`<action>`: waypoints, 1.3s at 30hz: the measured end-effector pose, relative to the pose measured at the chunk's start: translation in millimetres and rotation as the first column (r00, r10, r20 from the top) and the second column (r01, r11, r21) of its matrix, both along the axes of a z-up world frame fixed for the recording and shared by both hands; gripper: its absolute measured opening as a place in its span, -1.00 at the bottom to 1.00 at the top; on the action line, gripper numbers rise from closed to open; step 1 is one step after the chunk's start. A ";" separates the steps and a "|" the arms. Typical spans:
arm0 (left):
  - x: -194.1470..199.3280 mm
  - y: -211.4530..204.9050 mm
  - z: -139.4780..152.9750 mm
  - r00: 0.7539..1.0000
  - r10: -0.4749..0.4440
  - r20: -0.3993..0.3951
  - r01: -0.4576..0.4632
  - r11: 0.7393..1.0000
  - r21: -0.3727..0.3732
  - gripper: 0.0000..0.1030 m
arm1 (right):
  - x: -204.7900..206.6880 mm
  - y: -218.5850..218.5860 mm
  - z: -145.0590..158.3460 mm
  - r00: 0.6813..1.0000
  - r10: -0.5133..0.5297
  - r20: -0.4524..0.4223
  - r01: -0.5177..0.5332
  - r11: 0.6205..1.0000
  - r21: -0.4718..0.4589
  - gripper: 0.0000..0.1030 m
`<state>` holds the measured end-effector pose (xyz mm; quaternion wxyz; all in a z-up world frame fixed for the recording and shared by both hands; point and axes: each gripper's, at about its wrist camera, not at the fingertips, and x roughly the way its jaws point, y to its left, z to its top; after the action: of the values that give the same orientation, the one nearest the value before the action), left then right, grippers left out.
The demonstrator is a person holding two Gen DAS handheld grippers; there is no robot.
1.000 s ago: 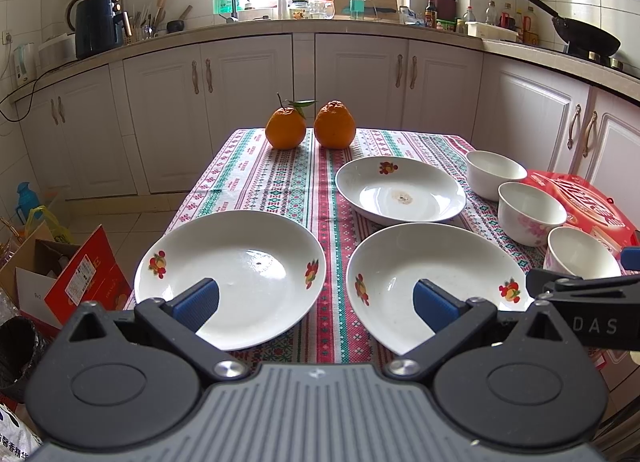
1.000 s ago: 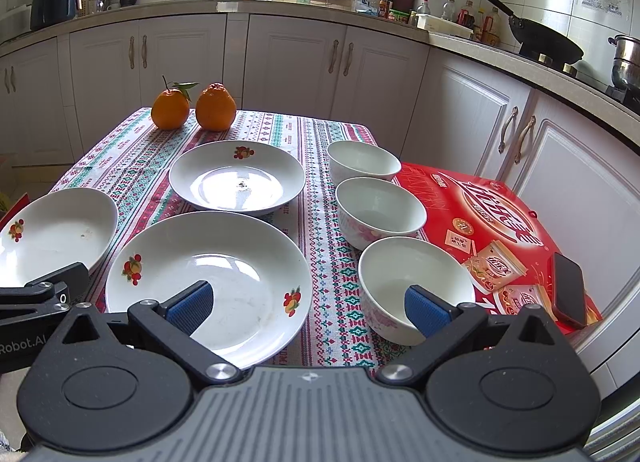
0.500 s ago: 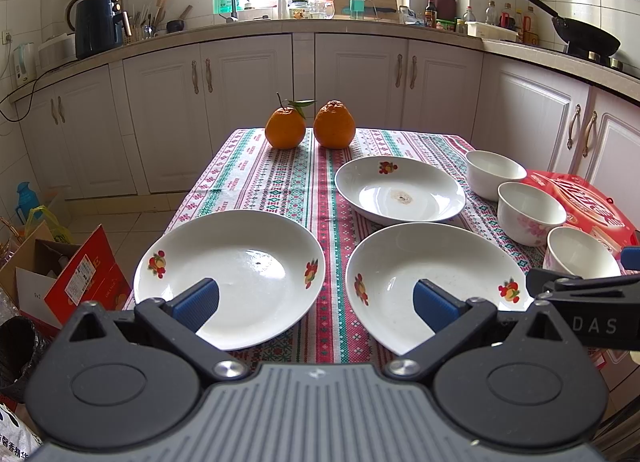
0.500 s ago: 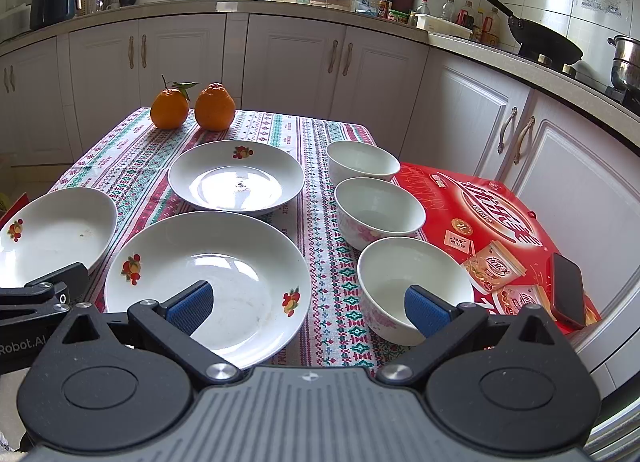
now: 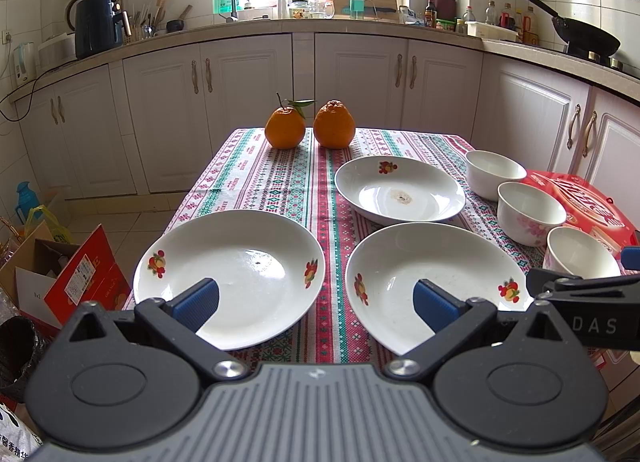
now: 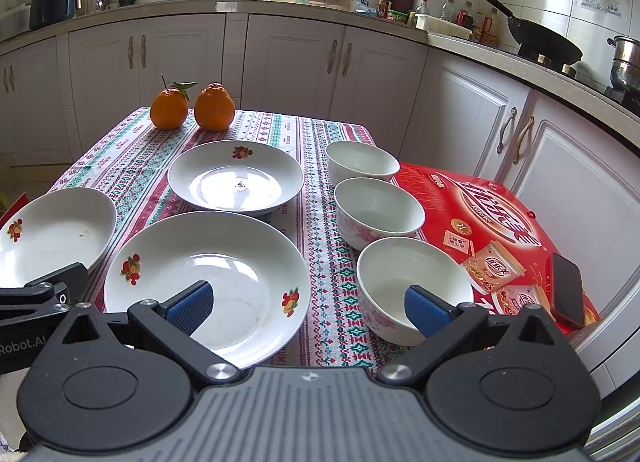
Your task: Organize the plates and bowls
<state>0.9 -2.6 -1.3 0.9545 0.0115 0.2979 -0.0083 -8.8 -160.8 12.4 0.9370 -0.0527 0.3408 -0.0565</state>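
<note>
I hold my left gripper (image 5: pixel 316 304) with its fingers spread wide and empty, just above the table's near edge; my right gripper (image 6: pixel 308 304) is likewise spread and empty beside it. Two plates sit side by side along that near edge: the left plate (image 5: pixel 236 262) toward the near left corner, the middle plate (image 6: pixel 216 262) next to it. The nearest bowl (image 6: pixel 404 274) stands at the right edge, touching a red box (image 6: pixel 500 222). Behind it come a second bowl (image 6: pixel 378 210) and a third bowl (image 6: pixel 360 160). A far plate (image 6: pixel 236 174) lies mid-table. Two oranges (image 5: pixel 310 126) stand at the far edge of the tablecloth (image 5: pixel 264 178).
</note>
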 end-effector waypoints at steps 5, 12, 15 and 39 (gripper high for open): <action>0.0 0.1 0.0 1.000 0.000 0.000 0.000 1.000 0.000 0.99 | 0.1 0.2 0.0 1.000 0.000 0.000 0.000 1.000 -0.001 1.00; 0.0 0.0 0.2 1.000 0.000 0.000 0.000 1.000 -0.001 0.99 | 0.1 -0.9 0.4 1.000 0.000 0.001 0.000 1.000 -0.002 1.00; -0.7 0.4 1.1 1.000 -0.002 0.004 0.002 1.000 0.001 0.99 | 0.7 -1.4 0.7 1.000 0.003 0.002 -0.003 1.000 -0.003 1.00; 8.1 85.4 -6.0 0.991 -0.130 0.025 0.129 0.991 0.025 0.99 | 66.4 -18.0 51.4 0.951 0.278 0.134 -0.304 0.923 0.238 1.00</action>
<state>9.0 82.8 -7.3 0.9556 0.0419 0.2839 -0.0667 57.6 -178.7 63.9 0.9494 0.0214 0.2872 0.1253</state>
